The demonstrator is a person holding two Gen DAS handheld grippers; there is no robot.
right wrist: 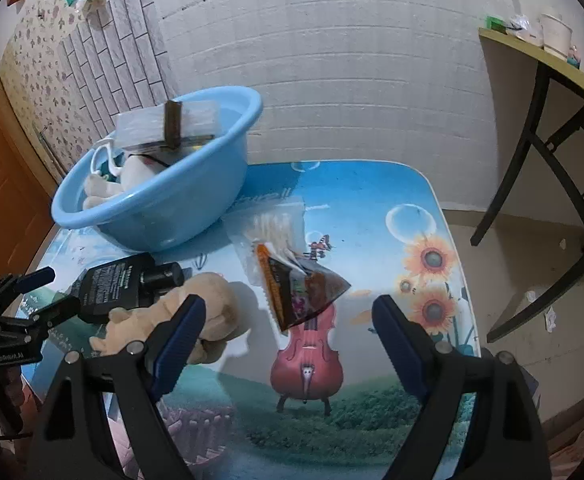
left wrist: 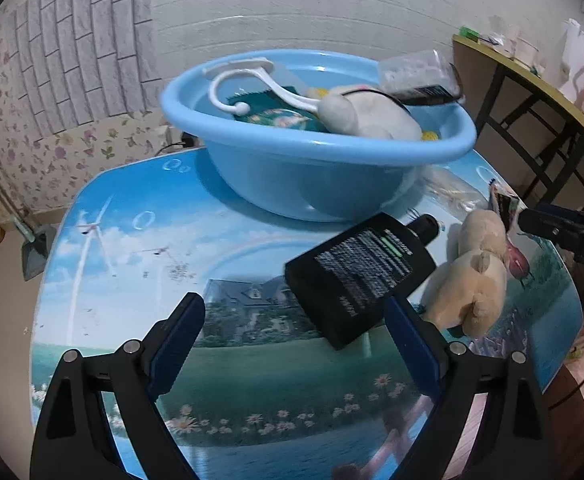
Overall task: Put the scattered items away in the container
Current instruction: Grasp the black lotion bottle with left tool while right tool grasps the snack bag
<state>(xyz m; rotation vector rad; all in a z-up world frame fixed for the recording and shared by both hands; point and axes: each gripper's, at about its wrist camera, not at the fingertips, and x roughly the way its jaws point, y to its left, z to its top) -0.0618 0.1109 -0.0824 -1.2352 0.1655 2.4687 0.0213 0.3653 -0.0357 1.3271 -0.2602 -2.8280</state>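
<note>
Tan plush toy (right wrist: 211, 312) half hidden behind right hand-held gripper (right wrist: 287, 316) (jaws apart)

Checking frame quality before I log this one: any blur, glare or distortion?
Left wrist view: blue basin and black bottle slightly motion-smeared, fisheye bending the wall lines. Right wrist view: sharper, snack packet crisp, glossy table without harsh glare, dark vignette at the corners.

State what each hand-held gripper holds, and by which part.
Nothing: the left hand-held gripper and the right hand-held gripper are both open and empty.
</note>
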